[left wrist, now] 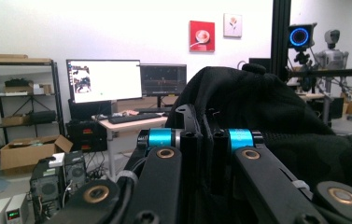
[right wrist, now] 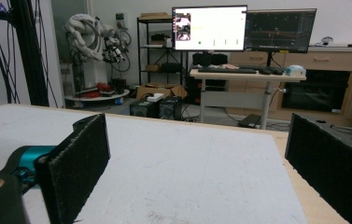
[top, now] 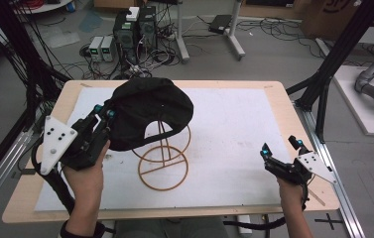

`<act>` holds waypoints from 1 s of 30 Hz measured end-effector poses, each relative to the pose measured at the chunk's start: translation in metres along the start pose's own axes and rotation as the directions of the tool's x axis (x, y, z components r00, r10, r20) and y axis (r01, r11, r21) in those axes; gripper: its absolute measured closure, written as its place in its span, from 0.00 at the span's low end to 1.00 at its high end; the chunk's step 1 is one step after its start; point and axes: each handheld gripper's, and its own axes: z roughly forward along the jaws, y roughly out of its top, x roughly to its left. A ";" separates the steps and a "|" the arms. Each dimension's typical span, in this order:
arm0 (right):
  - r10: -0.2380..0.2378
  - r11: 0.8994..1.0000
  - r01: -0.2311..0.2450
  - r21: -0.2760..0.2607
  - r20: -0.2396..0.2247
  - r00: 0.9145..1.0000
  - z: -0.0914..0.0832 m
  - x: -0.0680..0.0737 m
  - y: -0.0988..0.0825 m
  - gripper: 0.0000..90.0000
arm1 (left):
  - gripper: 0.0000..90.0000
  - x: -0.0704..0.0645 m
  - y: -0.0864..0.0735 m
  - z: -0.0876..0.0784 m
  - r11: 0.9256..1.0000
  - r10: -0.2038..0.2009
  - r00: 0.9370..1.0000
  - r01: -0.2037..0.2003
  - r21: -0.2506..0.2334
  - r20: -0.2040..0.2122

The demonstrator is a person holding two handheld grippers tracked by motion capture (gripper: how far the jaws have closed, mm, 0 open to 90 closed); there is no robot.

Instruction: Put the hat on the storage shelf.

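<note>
A black cap [top: 150,111] rests on top of a tan wire stand [top: 164,168] on the left half of the table. My left gripper [top: 104,111] is shut on the cap's left edge, and the fabric is pinched between its jaws. In the left gripper view the jaws stand pressed together [left wrist: 201,126] with the black cap [left wrist: 276,121] bulging up to their right. Near the table's right front corner my right gripper [top: 281,146] stands open with nothing between its jaws; the right gripper view shows its two black pads [right wrist: 78,163] wide apart above the white mat.
A white mat [top: 234,129] covers the wooden table [top: 283,89]. Black frame posts [top: 323,94] stand at the table's right edge, and cables hang at the left. Computers and wiring sit on the floor [top: 135,34] beyond the far edge.
</note>
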 end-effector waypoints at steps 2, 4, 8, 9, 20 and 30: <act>0.001 1.000 -0.001 -0.002 -0.002 1.000 0.000 0.000 0.000 0.07 | 0.97 -0.001 -0.002 0.000 1.000 -0.003 1.000 0.003 0.003 0.002; 0.004 1.000 -0.004 0.001 0.000 1.000 0.000 0.000 0.000 0.07 | 0.97 -0.001 -0.004 0.000 1.000 -0.001 1.000 0.001 0.011 0.002; -0.002 1.000 0.002 -0.002 -0.001 1.000 0.000 0.000 0.000 0.07 | 0.97 -0.003 -0.008 0.000 1.000 -0.004 1.000 0.003 0.018 0.004; -0.002 1.000 0.002 -0.001 -0.001 1.000 0.000 0.000 0.000 0.07 | 0.97 -0.003 -0.008 0.000 1.000 -0.004 1.000 0.003 0.018 0.004; 0.001 1.000 -0.001 -0.001 0.000 1.000 0.000 0.000 0.000 0.07 | 0.93 0.001 -0.017 0.007 0.999 -0.012 1.000 0.012 0.053 -0.006; 0.003 1.000 -0.003 -0.004 0.004 1.000 0.000 -0.001 0.001 0.07 | 0.87 -0.001 -0.021 0.010 0.997 -0.011 1.000 0.009 0.078 0.020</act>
